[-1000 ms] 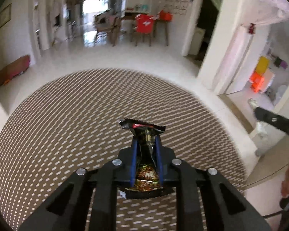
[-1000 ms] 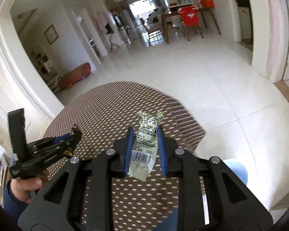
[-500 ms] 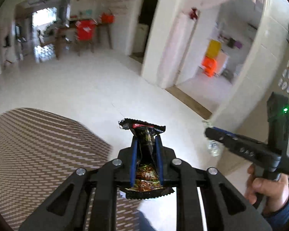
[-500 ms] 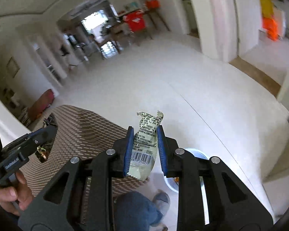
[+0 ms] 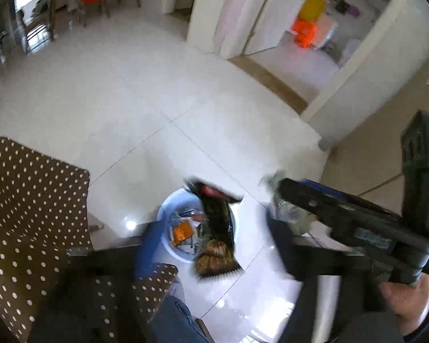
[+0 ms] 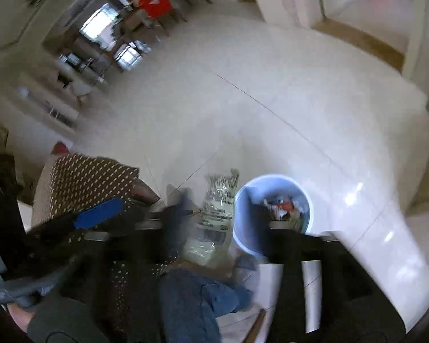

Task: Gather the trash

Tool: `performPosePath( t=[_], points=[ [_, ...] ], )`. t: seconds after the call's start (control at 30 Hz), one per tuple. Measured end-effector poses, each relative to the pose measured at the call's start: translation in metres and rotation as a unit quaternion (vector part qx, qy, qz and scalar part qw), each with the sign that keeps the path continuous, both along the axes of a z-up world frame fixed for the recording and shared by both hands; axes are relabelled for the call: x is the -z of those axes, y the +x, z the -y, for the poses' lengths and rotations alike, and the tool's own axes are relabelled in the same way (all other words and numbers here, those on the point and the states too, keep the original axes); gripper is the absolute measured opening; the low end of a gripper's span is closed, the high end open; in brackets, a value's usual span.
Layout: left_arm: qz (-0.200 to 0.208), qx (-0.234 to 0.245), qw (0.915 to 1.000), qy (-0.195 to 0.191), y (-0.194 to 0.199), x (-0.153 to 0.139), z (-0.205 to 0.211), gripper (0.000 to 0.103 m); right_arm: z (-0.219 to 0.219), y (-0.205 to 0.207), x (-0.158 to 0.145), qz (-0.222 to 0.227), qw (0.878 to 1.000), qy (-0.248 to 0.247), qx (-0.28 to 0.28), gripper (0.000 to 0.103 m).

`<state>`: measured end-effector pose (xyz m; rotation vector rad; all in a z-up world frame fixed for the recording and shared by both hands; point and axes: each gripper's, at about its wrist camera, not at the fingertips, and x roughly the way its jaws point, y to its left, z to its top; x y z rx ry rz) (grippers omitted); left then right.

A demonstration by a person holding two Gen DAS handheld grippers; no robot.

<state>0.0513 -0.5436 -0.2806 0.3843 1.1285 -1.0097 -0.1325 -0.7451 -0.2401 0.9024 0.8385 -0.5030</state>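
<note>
Both our grippers' jaws have just sprung apart over the blue bin (image 5: 165,213). The dark wrapper (image 5: 216,230) hangs loose between the left gripper's (image 5: 206,237) fingers, long axis running away from it; the pale wrapper (image 6: 214,220) likewise in the right gripper (image 6: 220,228).

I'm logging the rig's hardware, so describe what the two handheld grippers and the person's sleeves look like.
Both are matte black plastic. The right gripper, in the left wrist view, has a long angular body with blue fingers, a tall black block behind it bearing a small green light, and a dark blue sleeve at the wrist. The left gripper shows a blue finger pad.
</note>
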Motion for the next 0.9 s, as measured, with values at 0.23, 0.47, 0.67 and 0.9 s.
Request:
performPosePath(
  t=[0.23,0.47,0.67,0.9],
  points=[
    [0.038,-0.022,0.9990,-0.003,0.028,-0.019,-0.021,0.091,0.008,-0.023,0.006,-0.005,0.999,0.011,0.042,0.097],
    [0.067,-0.032,0.9972,-0.010,0.025,-0.050,-0.044,0.091,0.000,-0.025,-0.017,0.000,0.999,-0.010,0.044,0.097],
    [0.112,-0.043,0.9918,-0.045,0.019,-0.093,-0.075,0.091,-0.023,-0.009,-0.054,0.018,0.999,-0.039,0.030,0.097],
    [0.241,-0.092,0.9635,-0.072,0.014,-0.158,-0.148,0.096,-0.079,0.026,-0.124,0.059,0.993,-0.101,-0.029,0.097]
  ],
)
